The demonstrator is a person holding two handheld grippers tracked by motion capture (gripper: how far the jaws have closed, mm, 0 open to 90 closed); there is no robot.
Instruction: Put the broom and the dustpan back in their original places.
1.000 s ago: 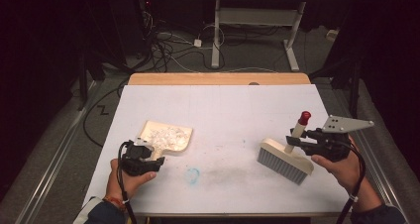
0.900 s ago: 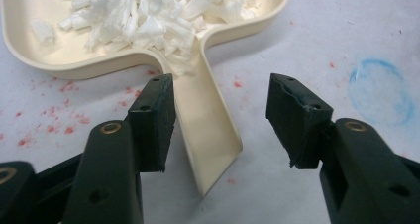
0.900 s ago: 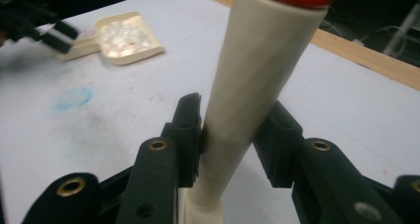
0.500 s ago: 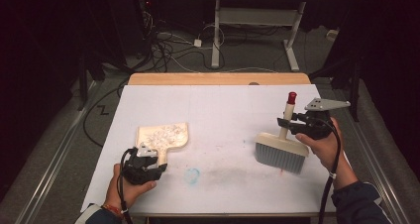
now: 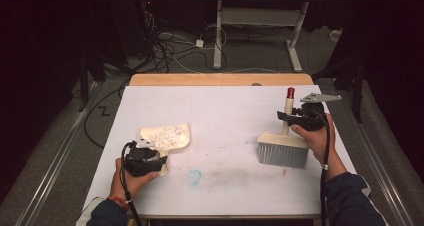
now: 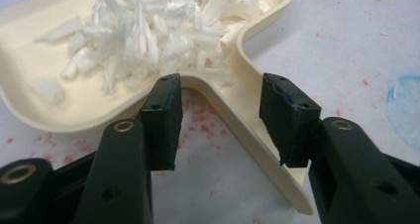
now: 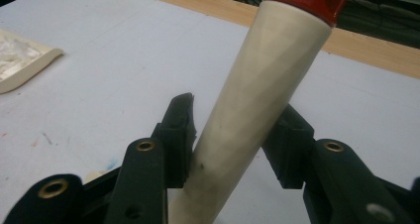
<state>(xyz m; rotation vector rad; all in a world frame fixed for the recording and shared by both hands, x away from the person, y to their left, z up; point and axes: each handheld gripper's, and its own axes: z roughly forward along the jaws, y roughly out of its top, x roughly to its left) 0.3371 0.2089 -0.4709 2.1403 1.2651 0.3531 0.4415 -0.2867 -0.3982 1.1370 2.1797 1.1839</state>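
Right claw (image 7: pixel 233 135) grips brush (image 5: pixel 283 147) — cream handle, red-tipped.

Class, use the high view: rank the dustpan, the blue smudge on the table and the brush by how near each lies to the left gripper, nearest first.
1. Dustpan: its handle runs right between the fingers of the left gripper.
2. Blue smudge: on the table just right of that gripper.
3. Brush: far across at the right side, held by the right gripper.
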